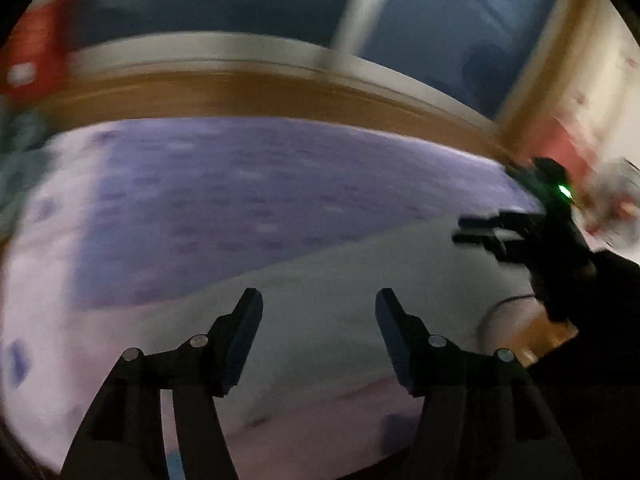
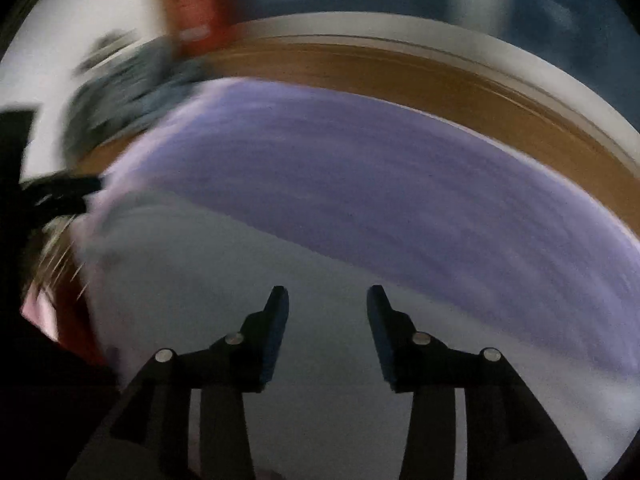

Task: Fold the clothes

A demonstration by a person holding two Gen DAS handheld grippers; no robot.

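Left wrist view: left gripper (image 1: 319, 300) w/ jaws apart, nothing between them, pads clear of cloth. Below & ahead lies the garment (image 1: 340, 280), pale grey, spread flat on a purple patterned bedsheet (image 1: 240, 184). Very blurred, so weave & seams unreadable. Prob. light, soft, limp; will sag & drag if lifted by one point, so best pinched at an edge or corner, both tools together. Far edge of garment runs diagonally, lower left up to right, toward right gripper (image 1: 472, 232), seen side-on at right; cannot tell from here how far its jaws stand open. Beyond the sheet: wooden bed frame (image 1: 280, 96), then pale ledge (image 1: 224, 52) & window. Red blur (image 1: 36, 48) far left, unidentifiable. Plenty of bare sheet to the left & ahead for laying a fold over.

Right wrist view: right gripper (image 2: 328, 300) also w/ jaws parted, narrower gap than the left's, holding nothing. Garment (image 2: 240, 280) fills the lower middle, its far edge again a diagonal against the purple sheet (image 2: 360, 168). Left edge of garment curves down at frame left, near a dark shape there, prob. the other tool, too smeared to be sure. Dark bluish heap (image 2: 132, 92) upper left at sheet's edge, maybe more clothes; cannot tell. Wooden frame (image 2: 440, 80) bounds the far side; open sheet to the right gives room to sweep cloth w/o snagging.
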